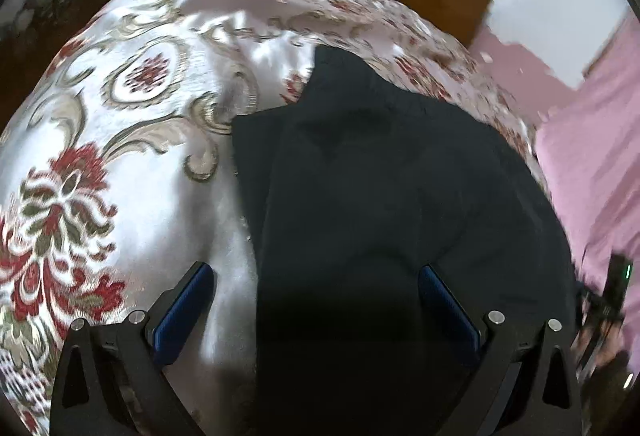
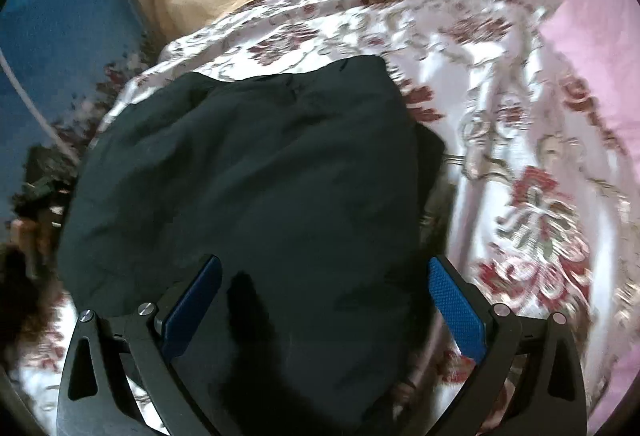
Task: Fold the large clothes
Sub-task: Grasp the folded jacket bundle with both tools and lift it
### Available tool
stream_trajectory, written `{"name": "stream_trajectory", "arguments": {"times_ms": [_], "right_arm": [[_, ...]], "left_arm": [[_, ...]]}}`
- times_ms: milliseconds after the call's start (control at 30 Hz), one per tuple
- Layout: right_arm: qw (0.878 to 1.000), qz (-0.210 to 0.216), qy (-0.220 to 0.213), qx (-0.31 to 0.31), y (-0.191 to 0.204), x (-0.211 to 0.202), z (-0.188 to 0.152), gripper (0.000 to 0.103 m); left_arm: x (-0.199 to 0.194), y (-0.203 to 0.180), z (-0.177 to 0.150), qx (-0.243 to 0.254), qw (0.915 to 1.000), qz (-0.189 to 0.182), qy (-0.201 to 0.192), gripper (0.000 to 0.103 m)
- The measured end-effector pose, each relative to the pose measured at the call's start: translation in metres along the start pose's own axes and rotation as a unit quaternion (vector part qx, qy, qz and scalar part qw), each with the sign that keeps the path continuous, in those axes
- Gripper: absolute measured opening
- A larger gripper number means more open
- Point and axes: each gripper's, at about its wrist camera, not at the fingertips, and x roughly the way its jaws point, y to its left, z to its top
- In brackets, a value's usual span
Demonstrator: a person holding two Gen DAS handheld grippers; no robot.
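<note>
Hovering wide-spread and empty over the black garment (image 1: 380,220) on the floral bedspread (image 1: 120,156), both grippers' fingers (image 1: 184,308) (image 2: 456,300).

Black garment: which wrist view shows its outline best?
Right wrist: the black garment shows its far edge and both side edges against the floral bedspread. Left wrist shows the black garment with only its left and far edges clear; its right side is blurred.

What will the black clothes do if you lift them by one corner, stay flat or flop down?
Probably flop: the black garment lies in soft folds and wrinkles, so it looks limp, not stiff. It might also slide when pushed, since the flowered bedspread under it looks shiny and smooth. Both grippers' jaws stand open above it.
</note>
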Motion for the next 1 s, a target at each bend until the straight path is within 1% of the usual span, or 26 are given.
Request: {"name": "stream_trajectory", "arguments": {"times_ms": [67, 167, 233, 300, 367, 467, 533, 633, 667, 767, 867, 1000], "right_arm": [[1.000, 0.022, 0.016, -0.012, -0.004, 0.005, 0.009, 0.100], [0.998, 0.017, 0.021, -0.053, -0.001, 0.012, 0.027, 0.100], [0.997, 0.023, 0.031, -0.065, -0.002, 0.021, 0.040, 0.101], [0.996, 0.020, 0.048, -0.072, -0.004, 0.037, 0.051, 0.101], [0.996, 0.025, 0.064, -0.064, -0.006, 0.050, 0.057, 0.101], [0.995, 0.059, 0.075, -0.037, -0.012, 0.067, 0.058, 0.102], [0.994, 0.081, 0.064, -0.021, -0.018, 0.070, 0.050, 0.102], [0.993, 0.114, 0.032, 0.002, -0.029, 0.071, 0.036, 0.102], [0.992, 0.124, 0.015, 0.010, -0.033, 0.069, 0.029, 0.102], [0.989, 0.141, -0.018, 0.031, -0.041, 0.068, 0.017, 0.102], [0.989, 0.140, -0.030, 0.038, -0.042, 0.068, 0.014, 0.102], [0.992, 0.113, -0.038, 0.042, -0.035, 0.067, 0.011, 0.102]], "left_arm": [[0.005, -0.005, 0.000, 0.029, 0.9995, -0.010, 0.008, 0.103], [0.010, -0.005, 0.000, 0.042, 0.9985, -0.032, 0.017, 0.103], [0.013, -0.004, 0.001, 0.044, 0.9978, -0.046, 0.020, 0.103], [0.015, -0.004, 0.000, 0.048, 0.9969, -0.058, 0.020, 0.103], [0.016, -0.004, -0.001, 0.051, 0.9962, -0.069, 0.019, 0.103], [0.017, -0.003, -0.002, 0.049, 0.9955, -0.080, 0.017, 0.103], [0.018, -0.002, -0.003, 0.049, 0.9950, -0.086, 0.014, 0.103], [0.017, 0.001, -0.004, 0.049, 0.9943, -0.094, 0.009, 0.103], [0.016, 0.001, -0.005, 0.049, 0.9941, -0.096, 0.007, 0.103], [0.013, 0.004, -0.010, 0.049, 0.9937, -0.101, 0.001, 0.103], [0.012, 0.005, -0.011, 0.049, 0.9935, -0.103, 0.000, 0.103], [0.012, 0.005, -0.011, 0.050, 0.9935, -0.102, -0.002, 0.103]]}}
